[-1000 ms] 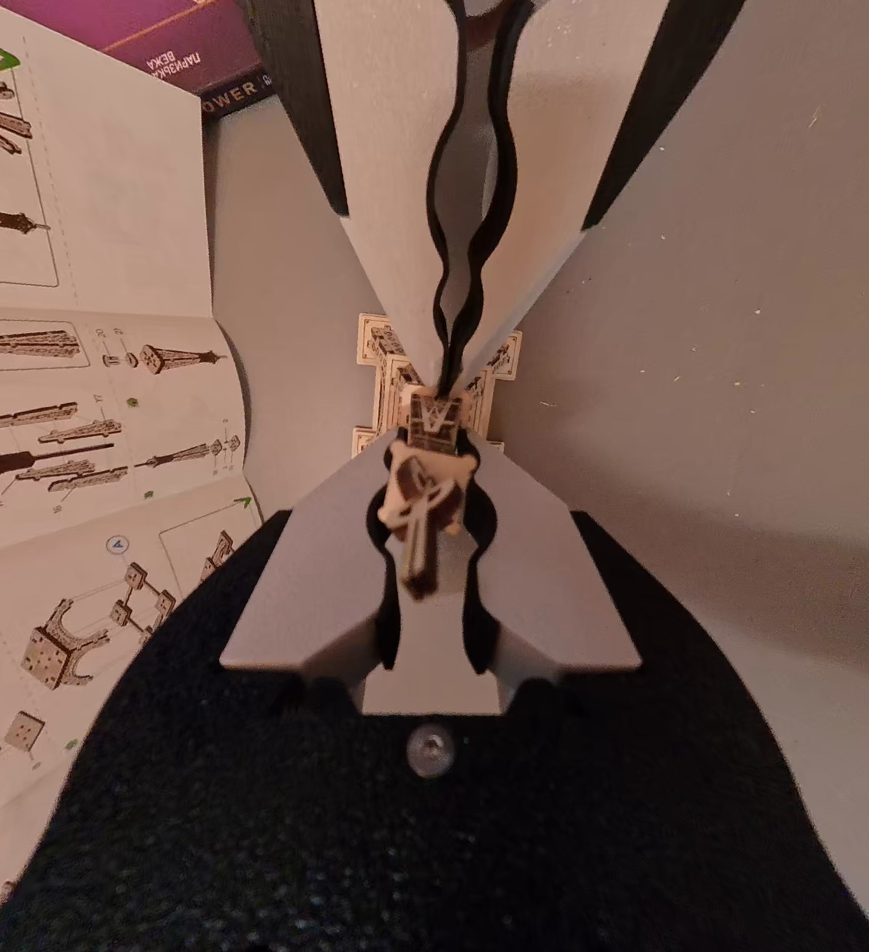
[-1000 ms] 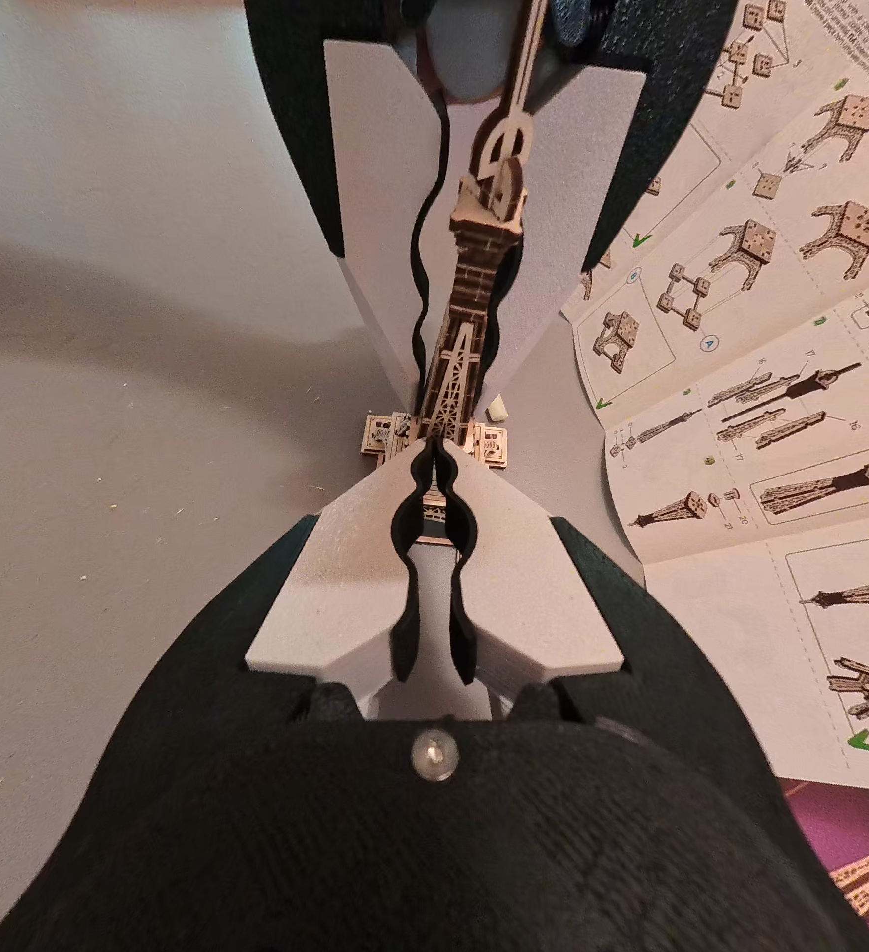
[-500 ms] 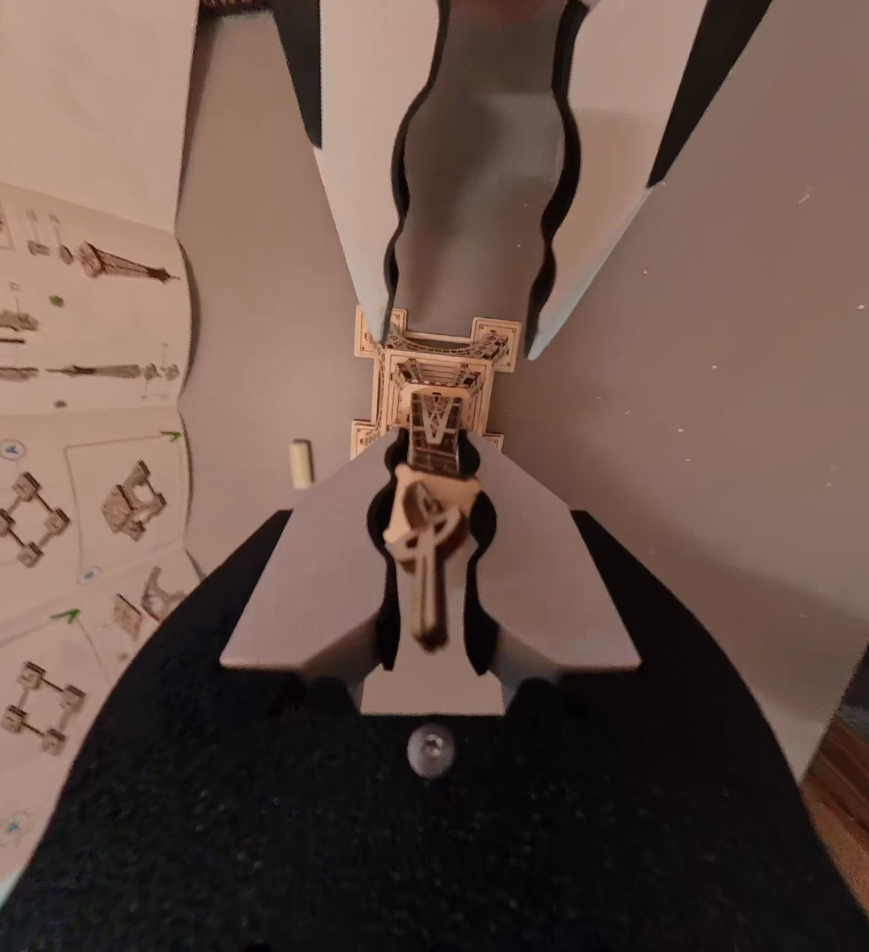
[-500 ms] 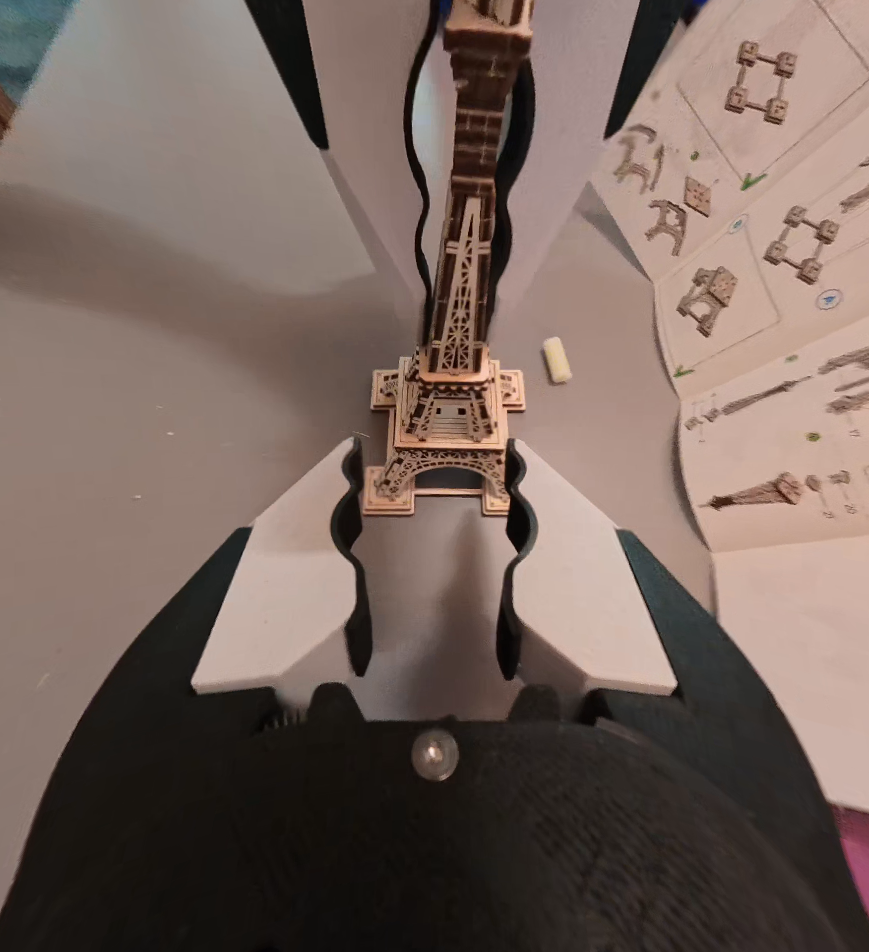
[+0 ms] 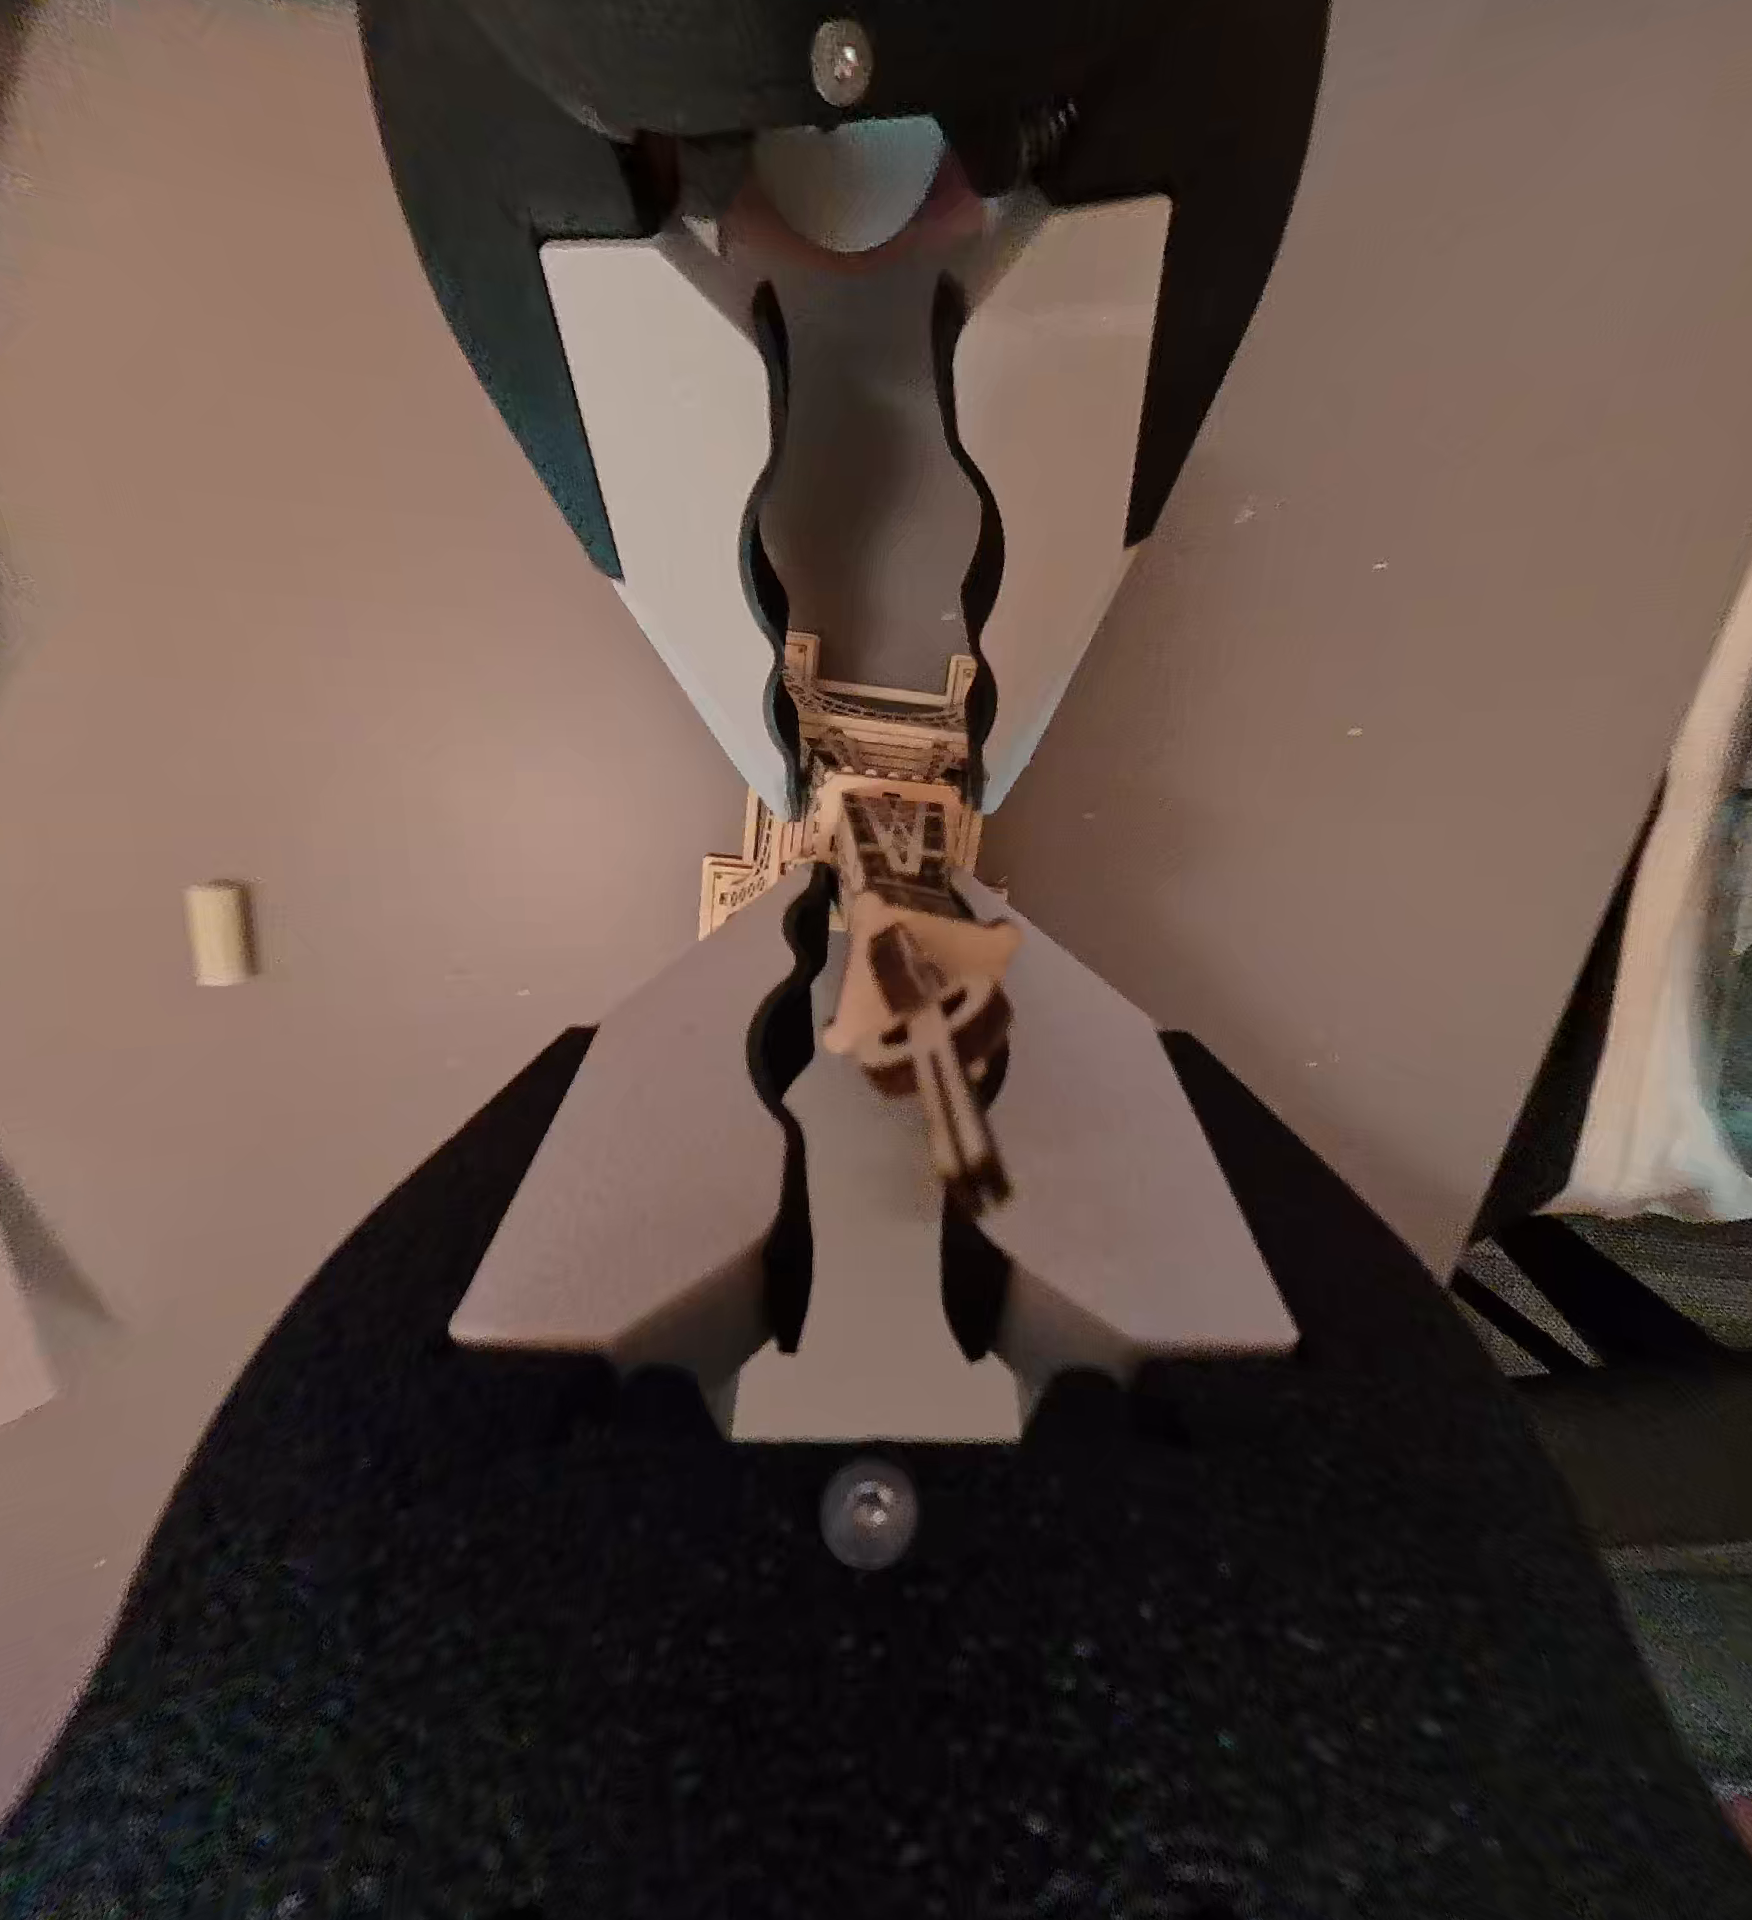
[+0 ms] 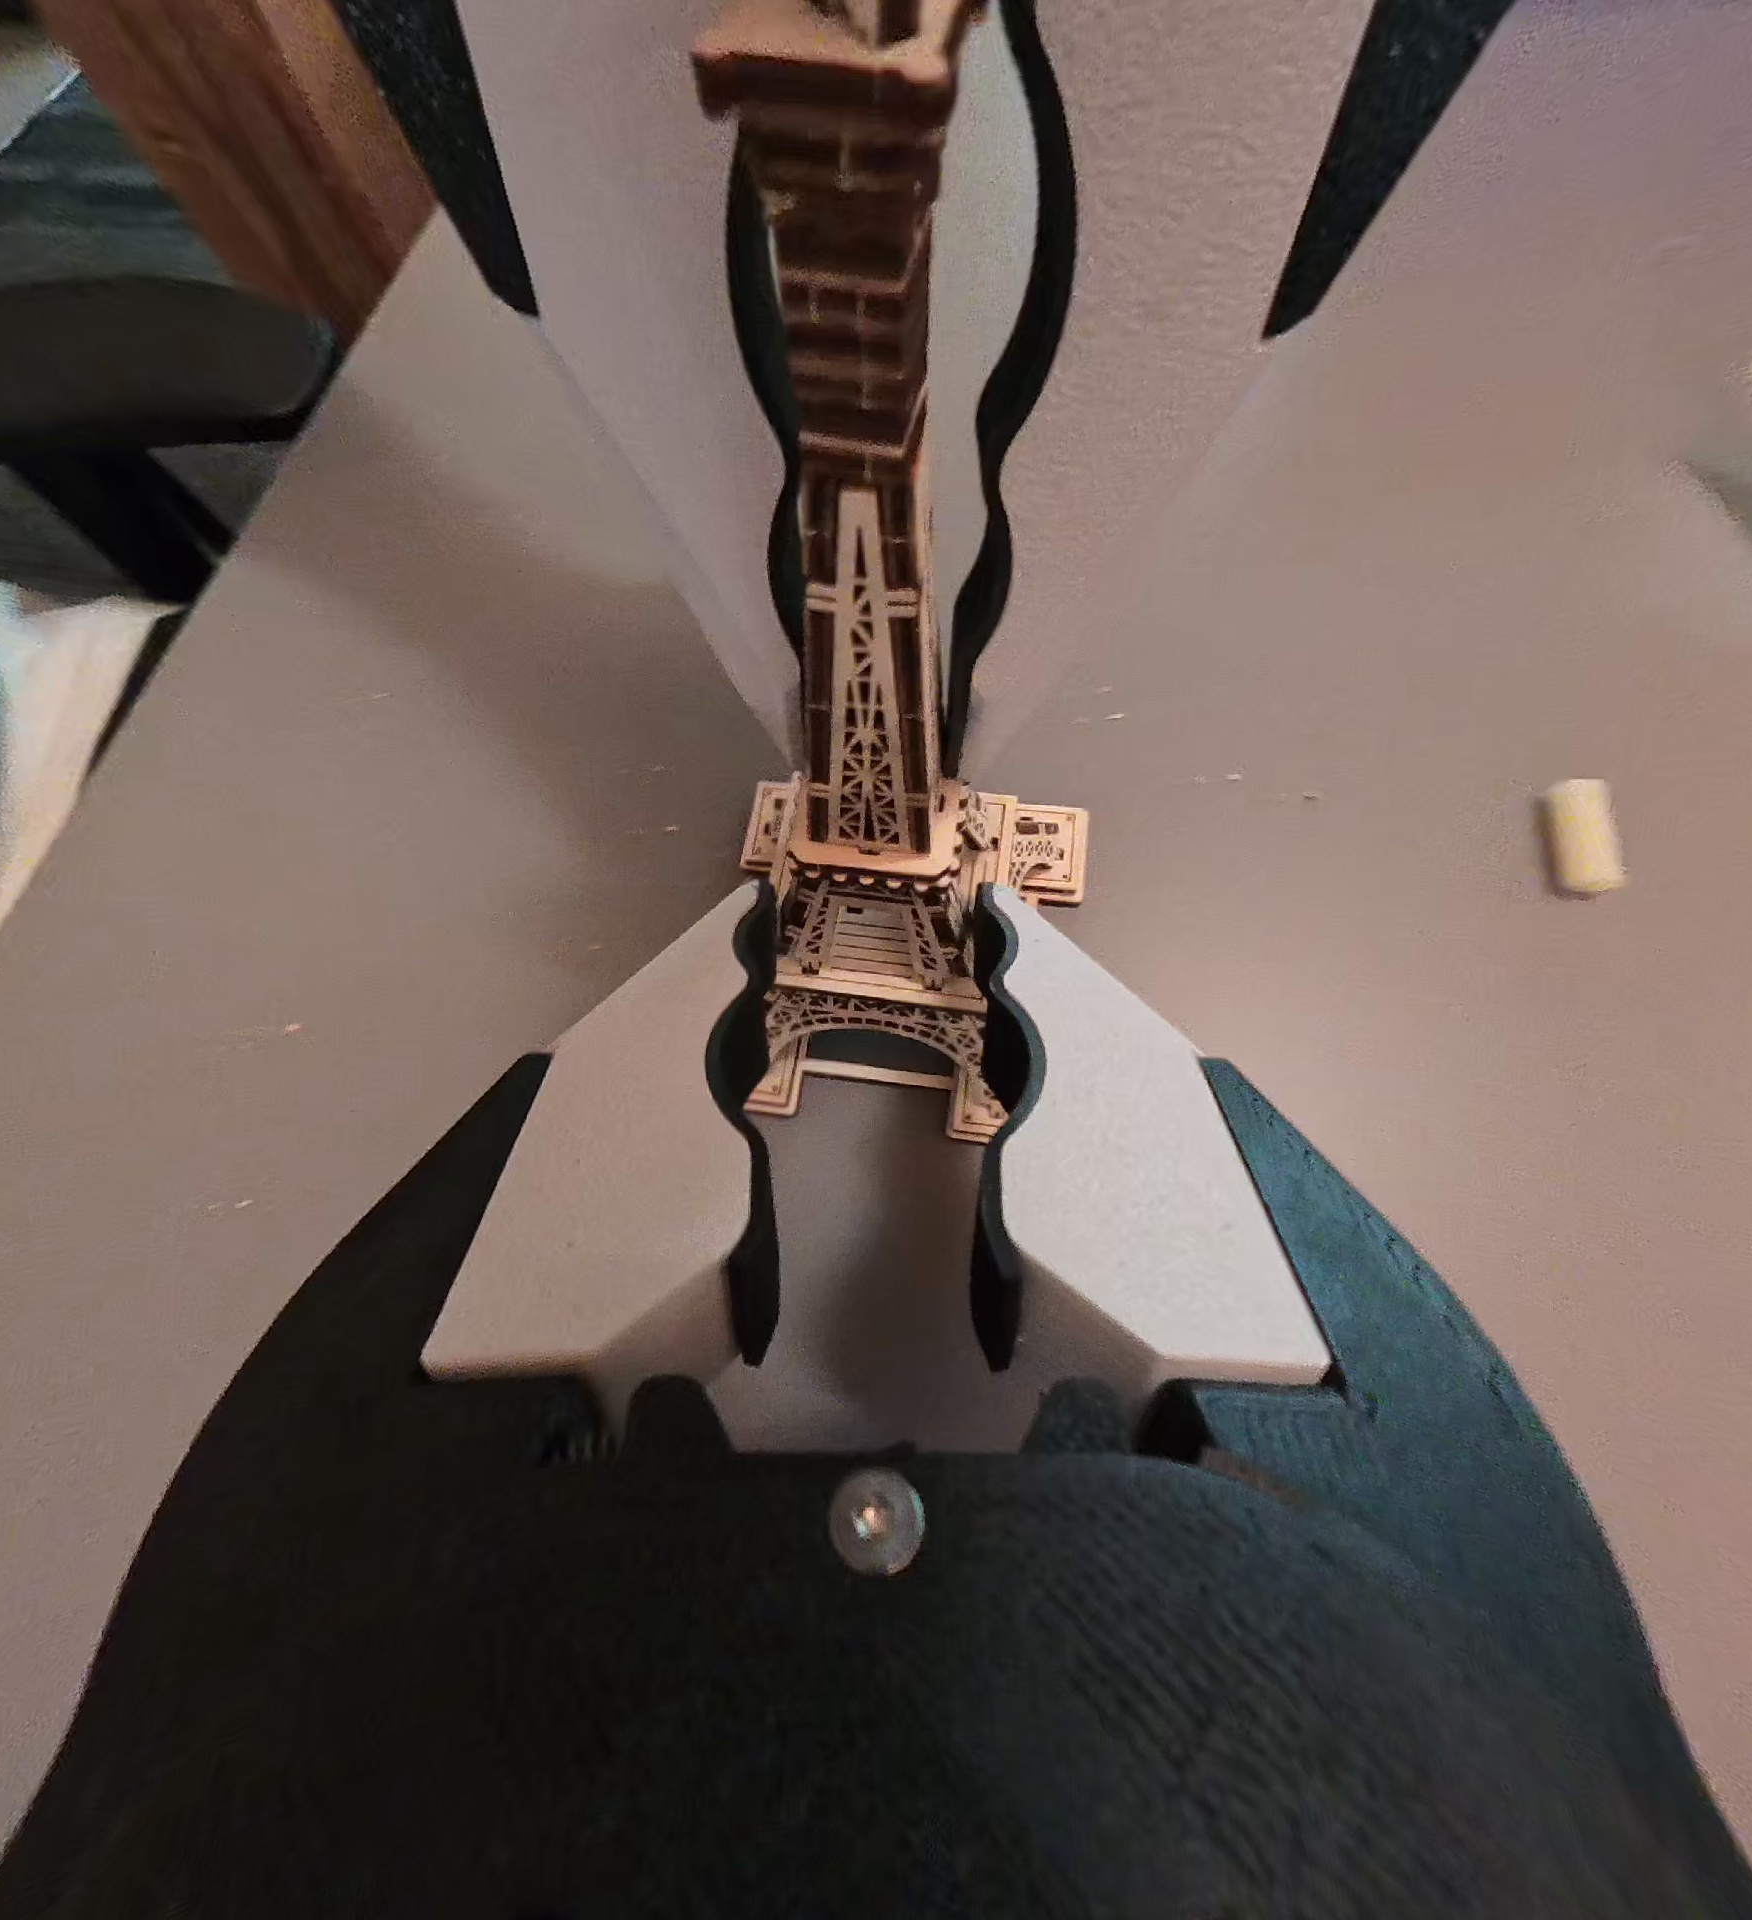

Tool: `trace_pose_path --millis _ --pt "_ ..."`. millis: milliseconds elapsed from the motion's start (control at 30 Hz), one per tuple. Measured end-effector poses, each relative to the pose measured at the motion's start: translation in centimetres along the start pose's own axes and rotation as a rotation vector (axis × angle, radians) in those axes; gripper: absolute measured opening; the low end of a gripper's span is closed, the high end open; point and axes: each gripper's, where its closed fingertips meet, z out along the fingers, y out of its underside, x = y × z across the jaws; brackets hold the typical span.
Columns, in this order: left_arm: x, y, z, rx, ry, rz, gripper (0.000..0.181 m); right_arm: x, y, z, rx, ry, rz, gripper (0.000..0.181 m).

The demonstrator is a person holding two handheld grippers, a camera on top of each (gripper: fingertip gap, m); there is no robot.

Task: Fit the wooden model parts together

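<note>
Standing upright on the grey tabletop (image 5: 384,623), the wooden tower (image 6: 856,727) sits between both tongs, which face each other tip to tip. Left tongs (image 5: 898,894) are slightly parted around the tower's upper shaft. The shaft leans on one pad and a dark gap shows at the other, so there is no clamp. The spire points back over the left tongs' fingers. Right tongs (image 6: 877,904) are about half open, with pads on either side of the tower's arched base. The pads look like they touch the legs, but I cannot tell if they really grip. A small pale peg (image 5: 219,932) lies on the tabletop, well apart from both tongs, off to the left of the left ones.
</note>
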Motion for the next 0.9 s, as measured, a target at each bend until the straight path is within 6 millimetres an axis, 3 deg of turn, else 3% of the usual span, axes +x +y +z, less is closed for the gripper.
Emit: trace_pose_path --millis 33,133,200,333,433,633,767,900 --pt "1.0 -0.2 0.1 0.010 0.005 0.008 0.017 -1.1 0.1 -0.1 -0.004 -0.015 -0.005 0.036" --pt "2.6 -0.5 0.4 0.021 -0.021 0.022 0.017 -3.9 0.8 -0.8 -0.030 -0.020 -0.007 0.043" --pt "3.0 -0.6 0.5 0.019 -0.044 0.046 0.017 -3.9 0.6 -2.1 0.001 0.106 -0.002 0.047" --pt "3.1 -0.9 0.5 0.069 -0.022 0.080 0.017 -4.0 -1.4 -4.1 0.158 0.292 0.004 0.036" --pt "3.2 -0.6 0.2 0.112 -0.023 0.104 0.023 -3.7 -1.8 -4.0 0.194 0.349 0.048 0.036" --pt "3.2 0.0 -2.4 0.207 -0.065 0.119 0.031 -4.0 -1.7 -4.5 0.195 0.357 0.074 0.035" --pt "3.1 0.4 -1.4 0.168 -0.103 0.168 0.028 -4.7 -2.3 -4.0 0.134 0.326 0.038 0.034" --pt "3.0 0.1 -0.8 0.169 -0.120 0.188 0.024 -4.4 -1.5 -3.5 0.027 0.330 0.025 0.028"
